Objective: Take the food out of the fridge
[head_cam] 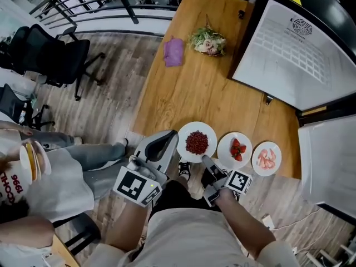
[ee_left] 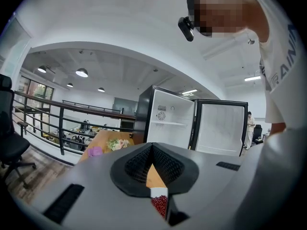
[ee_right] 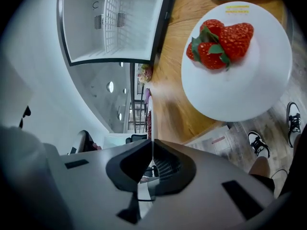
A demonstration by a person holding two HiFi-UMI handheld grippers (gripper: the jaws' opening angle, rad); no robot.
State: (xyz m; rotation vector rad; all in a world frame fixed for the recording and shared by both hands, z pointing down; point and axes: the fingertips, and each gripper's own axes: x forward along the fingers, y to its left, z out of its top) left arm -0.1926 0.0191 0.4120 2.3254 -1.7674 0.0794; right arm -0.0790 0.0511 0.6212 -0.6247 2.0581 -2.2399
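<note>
Three white plates stand in a row at the near edge of the wooden table (head_cam: pixel 183 93): red seeds (head_cam: pixel 196 142), strawberries (head_cam: pixel 234 149) and pink pieces (head_cam: pixel 266 159). My left gripper (head_cam: pixel 173 138) is shut, with its tip at the left rim of the seed plate. In the left gripper view those seeds (ee_left: pixel 159 205) show through the gap under the closed jaws (ee_left: pixel 152 152); I see no grip on the plate. My right gripper (head_cam: pixel 204 159) is shut and empty. It hangs just off the table edge between the seed and strawberry plates. The strawberry plate (ee_right: pixel 235 56) lies ahead of it, untouched.
The white fridge (ee_left: pixel 170 123) stands open at the table's far right, its wire shelves (ee_right: pixel 115 23) bare. A purple cloth (head_cam: pixel 173 52) and a small bouquet (head_cam: pixel 208 41) lie at the far end. Office chairs (head_cam: pixel 50 54) and a seated person (head_cam: pixel 33 182) are at the left.
</note>
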